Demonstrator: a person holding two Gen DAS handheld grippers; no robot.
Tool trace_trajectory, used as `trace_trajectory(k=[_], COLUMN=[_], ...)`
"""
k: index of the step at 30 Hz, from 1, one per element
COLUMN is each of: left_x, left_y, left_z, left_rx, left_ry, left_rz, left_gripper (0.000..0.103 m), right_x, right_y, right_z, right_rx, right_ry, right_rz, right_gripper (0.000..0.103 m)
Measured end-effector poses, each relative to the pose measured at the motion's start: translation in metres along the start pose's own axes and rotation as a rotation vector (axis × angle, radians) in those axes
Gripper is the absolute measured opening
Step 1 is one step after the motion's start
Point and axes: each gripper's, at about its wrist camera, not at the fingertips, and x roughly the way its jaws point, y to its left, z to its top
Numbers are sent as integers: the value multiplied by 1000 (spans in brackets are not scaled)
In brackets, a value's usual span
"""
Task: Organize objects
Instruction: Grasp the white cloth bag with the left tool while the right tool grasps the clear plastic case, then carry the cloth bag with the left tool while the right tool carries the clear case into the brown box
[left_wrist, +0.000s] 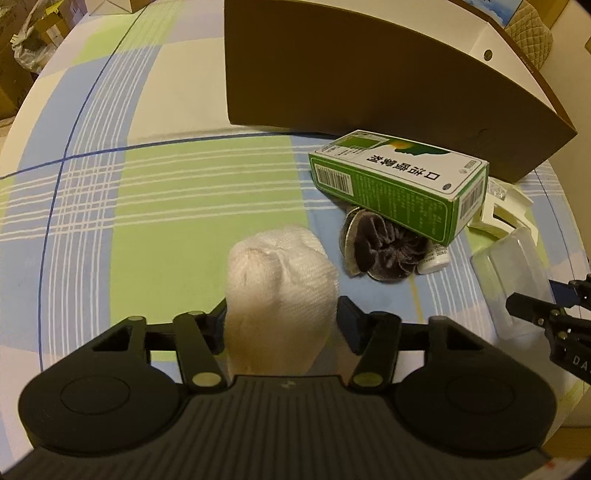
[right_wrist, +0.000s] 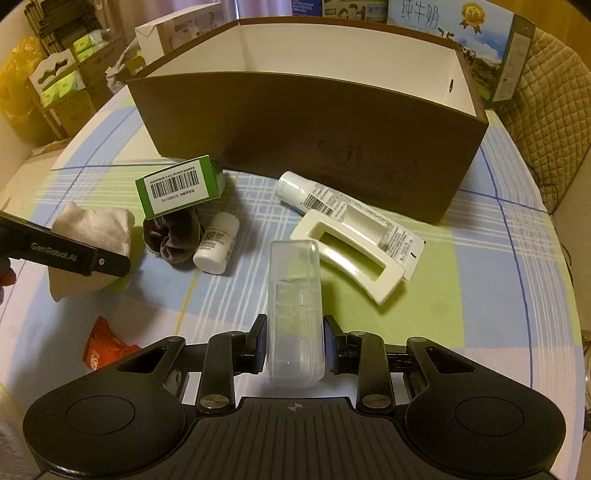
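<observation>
Left jaws pinch sock (left_wrist: 280, 295) | right straddle case (right_wrist: 295, 314) | plaid tablecloth (left_wrist: 147, 184)

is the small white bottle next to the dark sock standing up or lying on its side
Lying on its side. In the right wrist view the small white bottle lies flat on the tablecloth, label up, beside the dark sock.

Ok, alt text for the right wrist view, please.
The right gripper straddles a clear plastic case lying on the checked tablecloth, pads just off its sides. Beyond it lie a cream hair claw, a white tube, a small white bottle and a green carton, before an open brown box.
</observation>
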Motion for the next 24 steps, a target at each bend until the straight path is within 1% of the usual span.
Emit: trace_trajectory(k=[1,7,11,14,16,19,24], left_x=[0,-2,-4,-5,-6,-8,-12], left_y=[0,3,4,4,4,5,7], left_z=[1,-1,-2,-2,-3,-4,-5], left_rx=[5,11,7,11,13,10,3], left_ry=[-7,-27,-31,-33,-35,-36,-39], left_rz=[2,-7,-10,-5,-1,4,9], left_gripper=[46,36,34,33,32,31,30], right_x=[0,10,17,17,14,6,-7], right_y=[1,6,6,6,11,22,37], right_z=[1,4,8,10,9,6,2], right_rx=[1,-13,-2,-12,-67,-161,-277], right_ry=[2,23,30,1,-27,-74,-119], right_rz=[3,-14,-22,-20,-26,-58,-103], right_gripper=[28,28,28,28,28,28,28])
